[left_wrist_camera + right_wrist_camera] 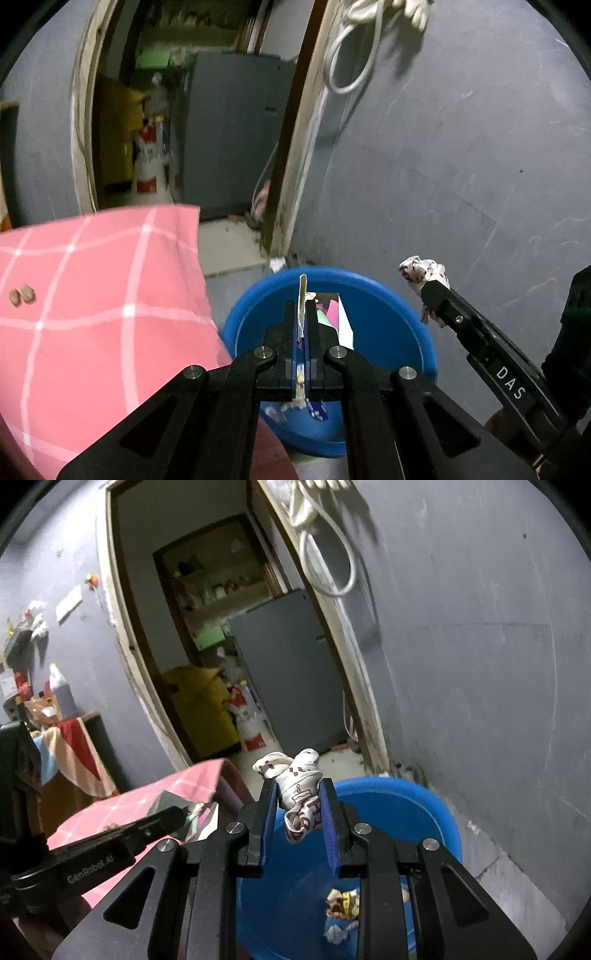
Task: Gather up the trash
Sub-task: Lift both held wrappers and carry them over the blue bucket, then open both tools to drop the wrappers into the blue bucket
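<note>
My left gripper (pixel 303 306) is pinching a flat, silvery foil wrapper (pixel 302 295) edge-on between nearly closed jaws, directly above the round blue plastic tub (pixel 388 291). My right gripper (pixel 298 805) is clamping a crumpled white paper wad with dark red print (pixel 299 775) — jaws narrowed around it — above the tub's near rim (pixel 436 805). Crumpled scraps (pixel 341 904) are lying on the tub's floor. The pink checked cloth (pixel 92 295) is draping just left of the tub.
</note>
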{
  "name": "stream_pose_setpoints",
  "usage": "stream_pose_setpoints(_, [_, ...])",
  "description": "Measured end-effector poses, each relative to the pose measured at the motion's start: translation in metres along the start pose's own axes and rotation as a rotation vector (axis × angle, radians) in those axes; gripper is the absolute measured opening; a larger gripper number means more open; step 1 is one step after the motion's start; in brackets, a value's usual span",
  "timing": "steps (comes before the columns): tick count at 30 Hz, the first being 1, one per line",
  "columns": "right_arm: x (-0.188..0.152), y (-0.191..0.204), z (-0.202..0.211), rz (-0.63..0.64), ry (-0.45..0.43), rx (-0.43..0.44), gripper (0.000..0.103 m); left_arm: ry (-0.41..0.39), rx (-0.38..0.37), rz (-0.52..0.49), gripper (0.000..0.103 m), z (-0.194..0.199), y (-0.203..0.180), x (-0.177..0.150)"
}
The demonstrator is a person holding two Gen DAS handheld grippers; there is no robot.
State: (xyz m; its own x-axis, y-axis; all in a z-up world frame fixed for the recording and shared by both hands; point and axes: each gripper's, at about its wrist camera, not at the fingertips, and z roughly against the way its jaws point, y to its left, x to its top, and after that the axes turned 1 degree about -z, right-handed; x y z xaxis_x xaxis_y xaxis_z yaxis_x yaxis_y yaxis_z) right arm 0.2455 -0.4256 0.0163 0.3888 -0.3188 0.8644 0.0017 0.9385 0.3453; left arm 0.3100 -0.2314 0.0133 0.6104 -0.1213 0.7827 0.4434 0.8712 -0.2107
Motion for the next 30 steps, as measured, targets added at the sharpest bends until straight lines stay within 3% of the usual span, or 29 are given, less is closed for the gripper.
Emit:
stream_pose_setpoints(9, [-0.007,-0.006,-0.015,-0.022,0.102,-0.035,0.024,0.096,-0.005,0.048,0.002,-0.02,0.014,-0.01])
stream_pose_setpoints(11, [-0.008,-0.006,-0.015,-0.022,0.105,-0.037,0.029,0.1,-0.004,0.052,0.005,-0.02,0.014,-0.011])
stream_pose_setpoints(19, [-0.008,-0.007,-0.015,-0.02,0.111,-0.044,0.032,0.087,0.01,0.02,0.024,-0.02,0.01,-0.013])
stream_pose_setpoints(25, [-0.007,-0.01,-0.014,-0.034,0.093,-0.057,0.046,0.052,0.029,0.024,0.041,-0.015,0.014,-0.013])
stream_pose_setpoints(30, [-0.004,-0.012,-0.01,-0.044,0.052,-0.061,0.052,0.015,0.056,0.069,0.05,-0.003,0.027,-0.01])
